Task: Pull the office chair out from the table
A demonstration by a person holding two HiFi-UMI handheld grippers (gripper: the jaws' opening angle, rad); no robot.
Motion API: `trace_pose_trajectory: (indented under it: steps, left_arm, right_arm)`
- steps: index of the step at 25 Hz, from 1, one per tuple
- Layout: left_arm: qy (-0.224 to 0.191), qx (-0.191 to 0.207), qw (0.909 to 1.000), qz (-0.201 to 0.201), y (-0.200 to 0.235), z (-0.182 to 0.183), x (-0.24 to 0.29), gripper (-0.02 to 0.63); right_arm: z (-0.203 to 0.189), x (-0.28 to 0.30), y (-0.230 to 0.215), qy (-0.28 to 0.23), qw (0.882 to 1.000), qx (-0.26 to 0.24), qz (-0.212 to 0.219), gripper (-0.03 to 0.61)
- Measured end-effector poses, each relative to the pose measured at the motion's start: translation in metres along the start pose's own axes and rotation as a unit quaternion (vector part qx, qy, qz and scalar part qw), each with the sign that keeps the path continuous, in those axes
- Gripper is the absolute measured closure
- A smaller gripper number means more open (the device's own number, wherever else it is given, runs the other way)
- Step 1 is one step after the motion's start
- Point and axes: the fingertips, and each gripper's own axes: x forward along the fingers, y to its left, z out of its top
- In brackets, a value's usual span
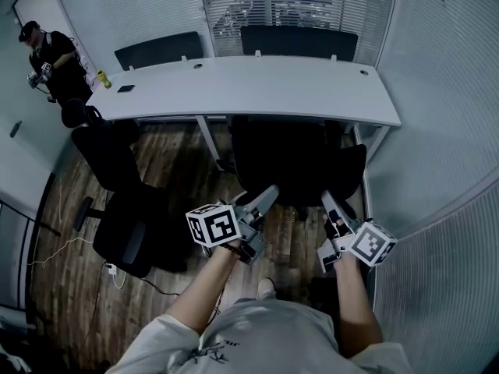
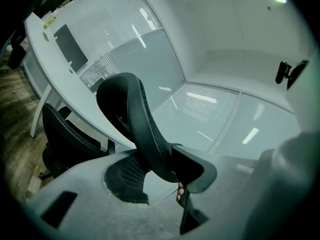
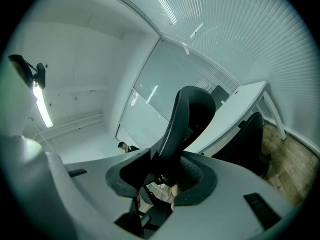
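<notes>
Office chair (image 1: 299, 162) stands pushed close to the near edge of the white table (image 1: 249, 92). My left claw (image 1: 265, 199) pinches the left rim of its black mesh backrest (image 2: 142, 129). My right claw (image 1: 330, 206) pinches the right rim. Both point level toward the table.

In the head view the office chair (image 1: 296, 166) is one dark mass under the bench (image 1: 257, 88), and its seat and wheels can't be made out. The jaws of the left gripper (image 1: 259, 195) and right gripper (image 1: 334, 205) lose their tips against its black back. A small dark thing (image 1: 125, 89) on the bench is too small to name. The holder's body runs off the bottom edge.
</notes>
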Motion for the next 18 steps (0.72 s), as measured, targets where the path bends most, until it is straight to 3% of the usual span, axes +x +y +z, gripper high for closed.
trace_pose_trajectory:
  steps: [7, 18]
  left_arm:
    - [-0.003, -0.002, 1.0, 0.005, -0.004, -0.001, -0.008, 0.459]
    - [-0.006, 0.0, 1.0, 0.007, -0.041, -0.034, -0.052, 0.459]
  right_arm:
    - [-0.004, -0.006, -0.001, 0.011, 1.0, 0.002, -0.019, 0.44]
    - [-0.027, -0.054, 0.035, 0.015, 1.0, 0.002, 0.005, 0.44]
